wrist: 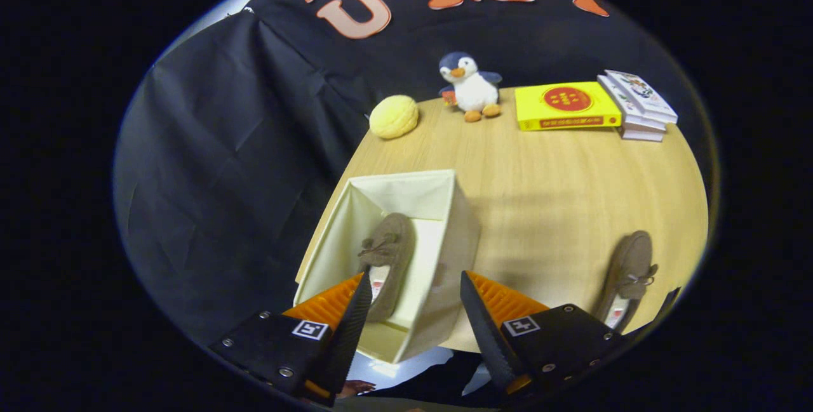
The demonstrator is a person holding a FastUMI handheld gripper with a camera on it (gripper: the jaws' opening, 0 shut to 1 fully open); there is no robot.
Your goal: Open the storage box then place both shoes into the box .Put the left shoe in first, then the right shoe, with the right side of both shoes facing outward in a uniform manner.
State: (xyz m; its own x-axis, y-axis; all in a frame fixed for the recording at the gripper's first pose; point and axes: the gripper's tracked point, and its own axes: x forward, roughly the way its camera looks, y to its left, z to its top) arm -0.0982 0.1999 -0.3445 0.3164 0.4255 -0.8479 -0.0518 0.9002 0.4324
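The hand-held gripper (413, 285) is seen released, its two fingers spread wide apart and gripping nothing. Between and just beyond the fingers, at about 12 o'clock from them, the cream storage box (343, 234) is found standing open on the wooden counter (559, 196), near the counter's edge. One brown shoe (387, 259) is lodged inside the box, leaning against the box's inner wall with its bow uppermost; its lower end is partly hidden behind the left finger. The second brown shoe (629, 275) is left lying on the counter at about 3 o'clock from the box, well apart from it and beyond the right finger. At the counter's far side, around 12 to 1 o'clock from the box, a yellow round plush (394, 117), a penguin toy (471, 86), a yellow flat box (565, 105) and a stack of books (638, 106) are ranged in a row.
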